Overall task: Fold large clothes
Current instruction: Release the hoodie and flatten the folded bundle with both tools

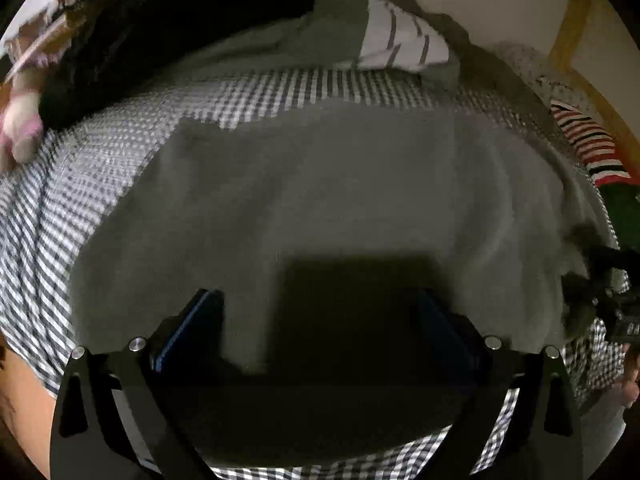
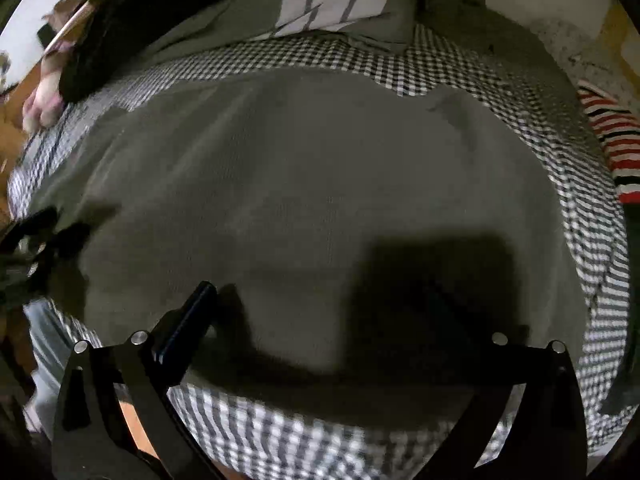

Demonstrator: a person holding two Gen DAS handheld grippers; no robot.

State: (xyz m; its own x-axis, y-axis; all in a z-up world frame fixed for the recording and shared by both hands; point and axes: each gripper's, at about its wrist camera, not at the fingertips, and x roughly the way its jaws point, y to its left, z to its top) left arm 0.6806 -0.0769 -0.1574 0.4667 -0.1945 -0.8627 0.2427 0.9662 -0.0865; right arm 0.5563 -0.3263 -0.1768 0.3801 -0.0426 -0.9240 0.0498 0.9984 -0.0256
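A checked bedspread [image 1: 72, 184] fills both views, a dark heap [image 1: 160, 28] upper left, a striped top [image 1: 588, 148] at right. The grey garment [image 1: 320, 200] lies mid-frame, seemingly folded once, more folds left. Left gripper [image 1: 320, 316] and right gripper [image 2: 320, 312] gape wide, empty; no containers visible

Matt grey knitted garment [image 1: 320, 200], woven checked cotton bedsheet [image 1: 60, 208], glossy black plastic hand-held gripper [image 1: 320, 312]
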